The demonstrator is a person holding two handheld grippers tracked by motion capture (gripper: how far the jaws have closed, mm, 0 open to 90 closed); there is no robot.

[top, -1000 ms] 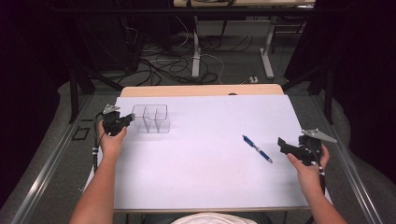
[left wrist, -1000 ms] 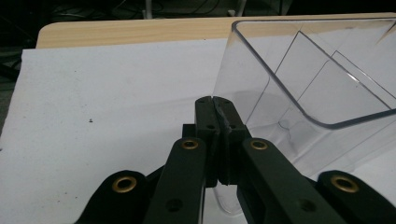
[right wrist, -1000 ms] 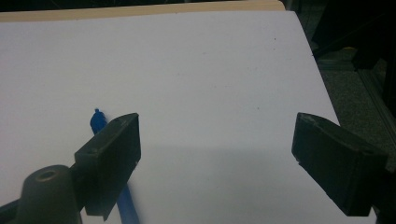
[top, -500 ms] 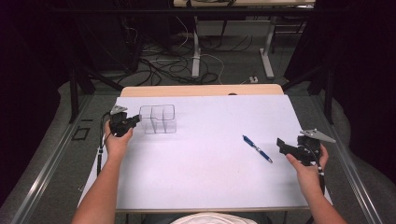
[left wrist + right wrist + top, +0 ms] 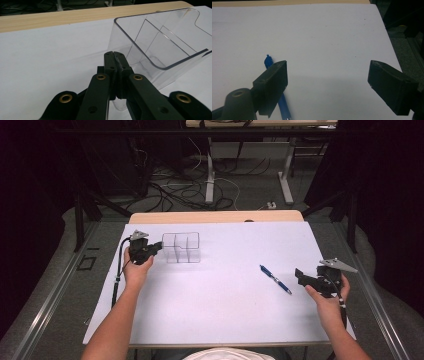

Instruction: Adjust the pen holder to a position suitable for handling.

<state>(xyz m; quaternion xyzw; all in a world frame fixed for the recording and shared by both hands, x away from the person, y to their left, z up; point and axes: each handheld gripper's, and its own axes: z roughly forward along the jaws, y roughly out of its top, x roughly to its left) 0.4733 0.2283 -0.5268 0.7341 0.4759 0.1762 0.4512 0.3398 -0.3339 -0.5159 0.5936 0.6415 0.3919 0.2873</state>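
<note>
Organizer [image 5: 160, 47] wall pinched in left gripper [image 5: 117, 61], pen [image 5: 275, 279] beside spread right gripper [image 5: 307, 279]

Black grippers [image 5: 159, 247] with brass-ringed screws (grey plates on top), trailing cables.

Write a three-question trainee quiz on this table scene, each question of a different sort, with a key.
1. True or false: the left gripper is shut on the wall of the clear organizer.
2. Which lies nearest the right gripper? A) blue pen B) scissors C) cup
3. Fill in: the right gripper's fingers stand ___.

Key: 1 true; 2 A; 3 open, nothing between them.
</note>
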